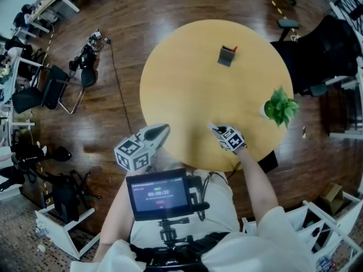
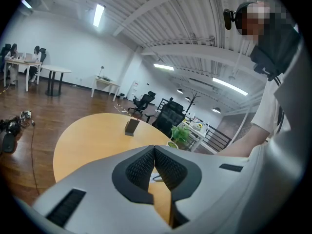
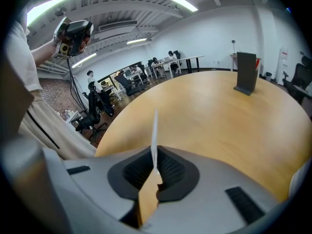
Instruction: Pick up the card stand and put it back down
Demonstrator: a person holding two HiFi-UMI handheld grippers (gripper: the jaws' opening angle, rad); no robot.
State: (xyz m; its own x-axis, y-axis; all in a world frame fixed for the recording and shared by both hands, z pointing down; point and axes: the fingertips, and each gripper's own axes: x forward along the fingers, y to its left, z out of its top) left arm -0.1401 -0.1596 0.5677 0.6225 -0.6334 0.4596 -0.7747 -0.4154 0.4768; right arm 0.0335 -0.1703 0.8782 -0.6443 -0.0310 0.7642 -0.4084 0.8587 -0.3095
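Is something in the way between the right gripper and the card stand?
No. Only bare table lies between the right gripper and card stand; the plant stands aside. The gripper's jaws pinch a thin card.

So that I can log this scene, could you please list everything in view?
Table: one, tan, round, centre.
Card stand: one, dark grey, table's far part.
Plant: one, green, table's right edge.
Card: one, white, in right gripper.
Chairs: several, black, on floor around.
Gear: one pile, black, floor at left.
Screen: one, black, at person's chest.
Left gripper: one, grey, shut, empty, table's near edge.
Right gripper: one, grey, shut on card, above table.
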